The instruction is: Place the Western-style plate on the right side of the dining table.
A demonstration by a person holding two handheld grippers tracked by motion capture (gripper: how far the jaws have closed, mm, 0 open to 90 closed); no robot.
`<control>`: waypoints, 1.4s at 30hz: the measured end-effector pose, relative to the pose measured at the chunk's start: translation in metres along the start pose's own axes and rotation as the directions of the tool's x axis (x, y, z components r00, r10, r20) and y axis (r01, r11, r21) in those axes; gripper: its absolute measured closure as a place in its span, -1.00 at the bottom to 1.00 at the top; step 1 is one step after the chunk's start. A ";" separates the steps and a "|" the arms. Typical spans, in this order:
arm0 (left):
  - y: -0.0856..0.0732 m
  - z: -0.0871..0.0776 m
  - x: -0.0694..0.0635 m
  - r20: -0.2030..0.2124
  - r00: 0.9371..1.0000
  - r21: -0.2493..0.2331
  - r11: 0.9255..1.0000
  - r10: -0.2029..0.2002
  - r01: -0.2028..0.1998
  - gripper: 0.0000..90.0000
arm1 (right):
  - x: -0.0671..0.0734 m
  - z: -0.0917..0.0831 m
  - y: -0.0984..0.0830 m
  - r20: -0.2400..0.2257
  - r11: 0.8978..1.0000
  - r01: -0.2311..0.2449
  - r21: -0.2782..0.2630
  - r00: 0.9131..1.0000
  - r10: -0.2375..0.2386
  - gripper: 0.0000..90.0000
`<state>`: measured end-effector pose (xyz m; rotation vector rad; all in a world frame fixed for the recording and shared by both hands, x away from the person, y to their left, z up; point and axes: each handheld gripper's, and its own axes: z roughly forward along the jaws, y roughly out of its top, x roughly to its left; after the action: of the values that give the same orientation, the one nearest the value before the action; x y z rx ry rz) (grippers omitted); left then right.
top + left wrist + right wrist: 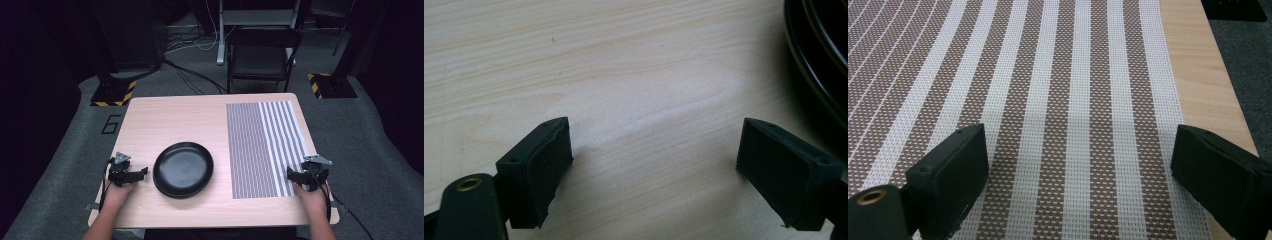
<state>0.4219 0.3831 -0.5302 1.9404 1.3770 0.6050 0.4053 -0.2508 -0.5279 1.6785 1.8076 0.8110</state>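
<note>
A black round plate [183, 168] sits on the light wooden table [170, 120], left of centre near the front. A brown-and-white striped woven placemat [264, 147] lies along the table's right side. My left gripper [135, 174] rests low at the front left, just beside the plate's left rim. In the left gripper view its jaws stand wide apart over bare wood, my left gripper [654, 145] open and empty, with the plate's rim [819, 60] at the right edge. My right gripper [296, 175] sits at the placemat's front right corner. It [1080, 155] is open over the placemat [1048, 75].
A dark folding chair [261, 52] stands beyond the table's far edge. Cables and stand bases with yellow-black hazard tape [114, 93] lie on the grey floor behind. The table's right edge [1205, 85] runs just beside the placemat.
</note>
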 end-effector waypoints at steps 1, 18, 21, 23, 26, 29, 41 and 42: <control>0.000 0.000 0.000 -0.002 1.000 0.005 1.000 0.002 -0.002 -0.68 | 0.000 0.000 0.000 0.000 1.000 -0.001 0.000 1.000 0.001 -0.83; -0.001 -0.001 0.000 -0.014 1.000 -0.002 1.000 -0.017 0.017 -0.67 | 0.001 0.000 0.000 0.002 1.000 -0.002 -0.001 1.000 0.002 -0.82; -0.001 -0.002 0.000 -0.014 1.000 -0.001 1.000 -0.017 0.017 -0.67 | 0.001 -0.001 0.000 0.005 1.000 0.003 -0.003 1.000 -0.003 -0.80; -0.001 -0.002 0.000 -0.014 1.000 -0.004 1.000 -0.017 0.017 -0.66 | 0.002 -0.002 0.000 -0.014 1.000 0.023 -0.011 1.000 -0.023 -0.67; -0.002 -0.002 0.000 -0.017 1.000 -0.004 1.000 -0.020 0.020 -0.64 | 0.002 -0.002 0.000 -0.018 1.000 0.021 -0.005 1.000 -0.021 -0.65; -0.001 -0.003 -0.001 -0.029 0.999 -0.004 1.000 -0.028 0.028 -0.59 | 0.003 -0.003 0.001 -0.019 1.000 0.025 -0.004 0.999 -0.025 -0.59; 0.002 -0.016 0.006 -0.005 0.993 0.001 0.993 -0.121 0.121 -0.28 | 0.020 -0.011 0.010 -0.068 0.999 0.043 0.011 0.997 -0.042 -0.25; 0.003 -0.017 0.006 -0.002 0.992 -0.001 0.992 -0.128 0.128 -0.28 | 0.020 -0.011 0.010 -0.068 0.999 0.043 0.011 0.997 -0.042 -0.25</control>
<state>0.4138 0.3921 -0.5173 1.8348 1.4889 0.5468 0.4021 -0.2316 -0.5131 1.6332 1.8915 0.8494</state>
